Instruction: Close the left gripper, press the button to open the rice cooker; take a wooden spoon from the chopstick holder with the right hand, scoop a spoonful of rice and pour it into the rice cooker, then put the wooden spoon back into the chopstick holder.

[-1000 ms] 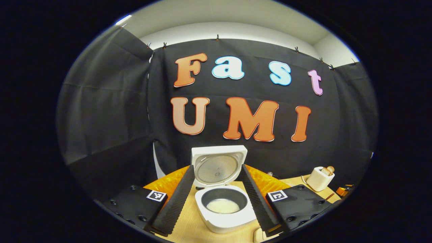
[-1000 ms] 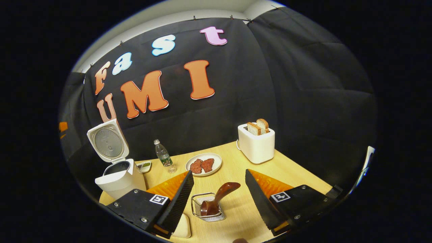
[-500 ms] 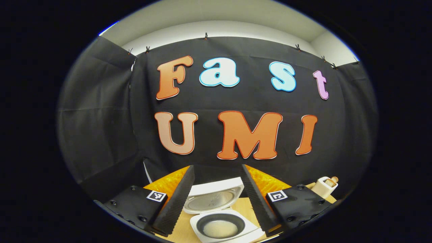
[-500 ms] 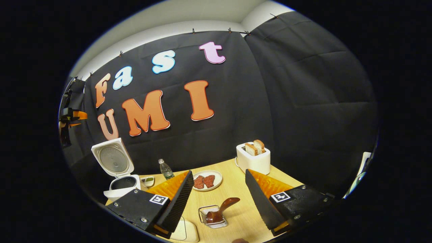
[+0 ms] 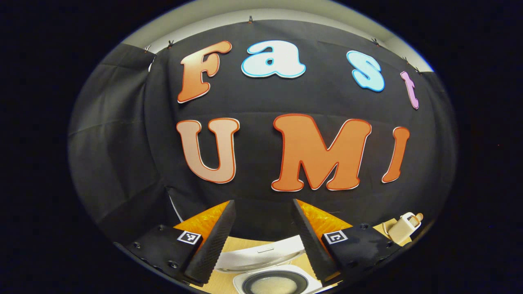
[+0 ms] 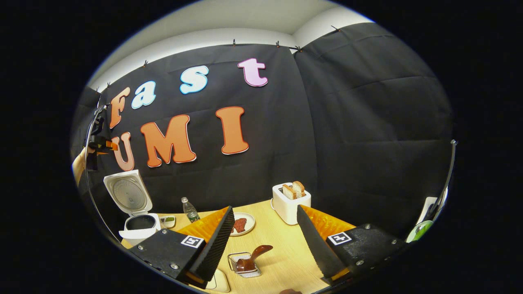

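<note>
Table (image 6: 282, 253): light wood top, carrying all items below.

Rice cooker (image 6: 135, 226): white, at the table's left edge in the right gripper view. Lid (image 6: 127, 192) hinged fully up, inner plate facing forward. In the left gripper view the same cooker (image 5: 282, 274) sits at the bottom, its dark inner pot (image 5: 274, 282) holding a pale layer of rice (image 5: 274, 288).

Toaster (image 6: 291, 202): white, toward the table's far edge, two slices of bread (image 6: 293, 189) standing up out of its slots.

Left gripper (image 5: 262, 202): held high above the cooker, fingers spread apart, nothing between them. In the right gripper view it appears far left (image 6: 98, 143), above the cooker lid, with the hand (image 6: 81, 163) holding it.

Right gripper (image 6: 265, 207): raised over the table's near edge, fingers wide apart, holding nothing.

Plate (image 6: 242, 223): white, mid-table, left of the toaster, with pieces of reddish meat on it.

Chopstick holder (image 6: 244, 264): wire basket, near edge, lying between the right gripper's fingers in its view but well below them.

Wooden spoon (image 6: 252, 258): dark brown, bowl down in the chopstick holder, handle slanting up to the right.

Water bottle (image 6: 189, 209): clear, upright, between cooker and plate.

Small dish (image 6: 167, 221): just right of the cooker base, greenish contents.
</note>
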Action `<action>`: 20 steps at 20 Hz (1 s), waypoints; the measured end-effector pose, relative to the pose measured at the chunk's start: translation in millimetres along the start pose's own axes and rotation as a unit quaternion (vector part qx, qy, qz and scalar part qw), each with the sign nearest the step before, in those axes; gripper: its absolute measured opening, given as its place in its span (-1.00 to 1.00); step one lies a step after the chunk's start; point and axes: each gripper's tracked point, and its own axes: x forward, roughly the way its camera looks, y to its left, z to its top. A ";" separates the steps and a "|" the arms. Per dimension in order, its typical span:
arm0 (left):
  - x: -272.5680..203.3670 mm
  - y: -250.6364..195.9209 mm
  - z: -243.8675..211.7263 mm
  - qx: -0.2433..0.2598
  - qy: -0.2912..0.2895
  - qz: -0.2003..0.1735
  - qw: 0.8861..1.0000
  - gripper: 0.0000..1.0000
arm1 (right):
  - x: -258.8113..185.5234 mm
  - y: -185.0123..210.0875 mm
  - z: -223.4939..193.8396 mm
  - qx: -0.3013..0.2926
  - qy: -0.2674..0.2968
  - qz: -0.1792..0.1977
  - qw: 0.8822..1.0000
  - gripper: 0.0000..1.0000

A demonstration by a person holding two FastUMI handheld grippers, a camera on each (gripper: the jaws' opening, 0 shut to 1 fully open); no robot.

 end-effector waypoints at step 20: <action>47.0 -5.2 -106.8 -0.044 0.115 -0.013 0.992 0.89 | 7.9 33.3 -2.3 -0.032 0.019 0.046 0.998 0.89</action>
